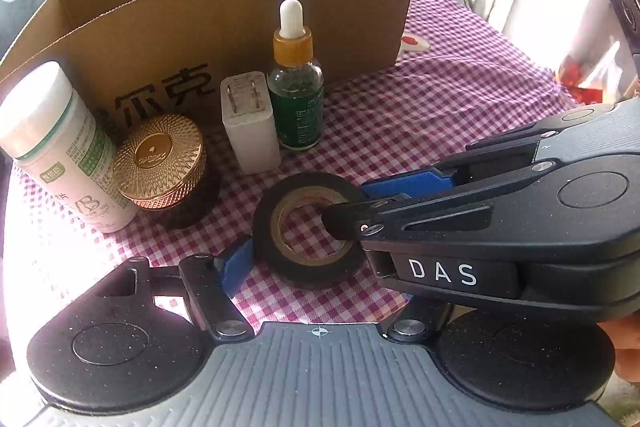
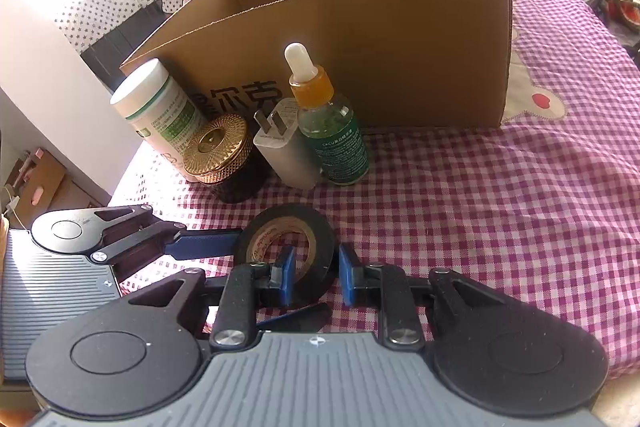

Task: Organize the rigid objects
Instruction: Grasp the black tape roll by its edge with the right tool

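A black tape roll lies flat on the checked cloth. My right gripper straddles the near wall of the roll, one blue pad inside the hole and one outside, jaws closing on it; it reaches in from the right in the left wrist view. My left gripper is open around the roll, its left pad at the roll's side. Behind stand a white bottle, a gold-lidded jar, a white charger and a green dropper bottle, before an open cardboard box.
The purple checked cloth stretches to the right of the box. The table's left edge drops off beside the white bottle. Bicycles and a curtain stand beyond the far right.
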